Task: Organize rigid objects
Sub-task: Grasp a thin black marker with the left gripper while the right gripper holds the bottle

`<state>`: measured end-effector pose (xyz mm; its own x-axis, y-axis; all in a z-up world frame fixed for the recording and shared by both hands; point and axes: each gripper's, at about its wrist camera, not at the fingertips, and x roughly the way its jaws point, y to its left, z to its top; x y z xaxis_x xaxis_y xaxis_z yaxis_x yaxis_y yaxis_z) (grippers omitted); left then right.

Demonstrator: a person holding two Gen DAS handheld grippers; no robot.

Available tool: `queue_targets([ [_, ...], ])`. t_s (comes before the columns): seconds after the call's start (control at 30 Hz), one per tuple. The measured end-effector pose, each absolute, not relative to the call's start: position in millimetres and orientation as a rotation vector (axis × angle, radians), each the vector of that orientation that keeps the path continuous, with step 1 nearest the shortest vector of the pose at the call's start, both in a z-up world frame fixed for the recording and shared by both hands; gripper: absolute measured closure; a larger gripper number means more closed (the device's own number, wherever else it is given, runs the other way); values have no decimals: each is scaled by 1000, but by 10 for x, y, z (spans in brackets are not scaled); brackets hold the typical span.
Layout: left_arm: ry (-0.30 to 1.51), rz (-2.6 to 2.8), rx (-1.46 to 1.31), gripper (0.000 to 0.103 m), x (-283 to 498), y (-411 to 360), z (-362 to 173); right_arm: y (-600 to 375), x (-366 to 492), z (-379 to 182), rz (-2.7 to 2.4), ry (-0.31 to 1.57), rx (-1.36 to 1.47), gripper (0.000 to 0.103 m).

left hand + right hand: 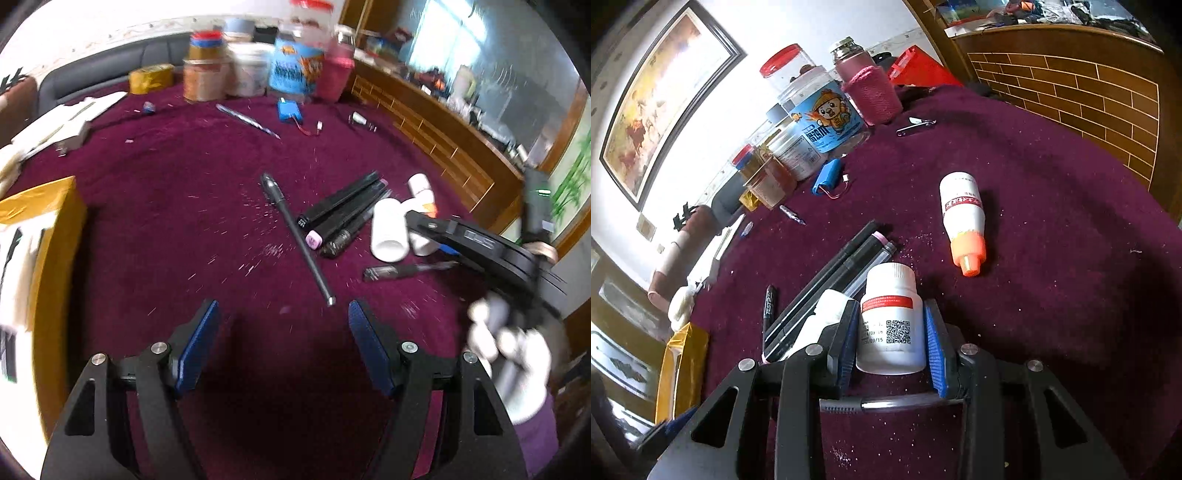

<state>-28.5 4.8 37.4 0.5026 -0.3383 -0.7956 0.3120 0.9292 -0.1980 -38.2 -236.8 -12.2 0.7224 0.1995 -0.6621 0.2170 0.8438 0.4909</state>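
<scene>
Maroon tablecloth (1071,229) carries the clutter; step in hand looks like gathering the white bottles. R gripper (892,334) has its blue pads against both sides of the white pill bottle (892,321), which lies on the cloth beside the black markers (834,273), so I judge a grip, bottle not yet lifted. Next move likely calls for a lift clear of a 2nd white bottle (823,314) just beside it. L gripper (282,332) hangs open w/ nothing between pads, near a thin black pen (295,236). Only the R view shows the orange-capped bottle (962,218) clearly & the QR label; only the L view shows the gloved hand (506,354) & a pen (406,271) near the R tool
</scene>
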Motion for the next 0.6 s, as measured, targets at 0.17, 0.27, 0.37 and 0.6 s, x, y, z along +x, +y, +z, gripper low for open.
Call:
queue_targets([
  [0.17,977,-364,102,51,76,-366,181,-2399,-406,-126,6,769,598,72],
  [0.27,947,-345,158,86,125,-388,163,-2443,-399,-145,22,765,635,72],
  [0.37,983,-365,112,98,105,-188,190,-2466,-409,-154,31,764,653,72],
  [0.6,1015,-405,60,97,-349,193,266,-2461,-416,-154,31,765,652,72],
])
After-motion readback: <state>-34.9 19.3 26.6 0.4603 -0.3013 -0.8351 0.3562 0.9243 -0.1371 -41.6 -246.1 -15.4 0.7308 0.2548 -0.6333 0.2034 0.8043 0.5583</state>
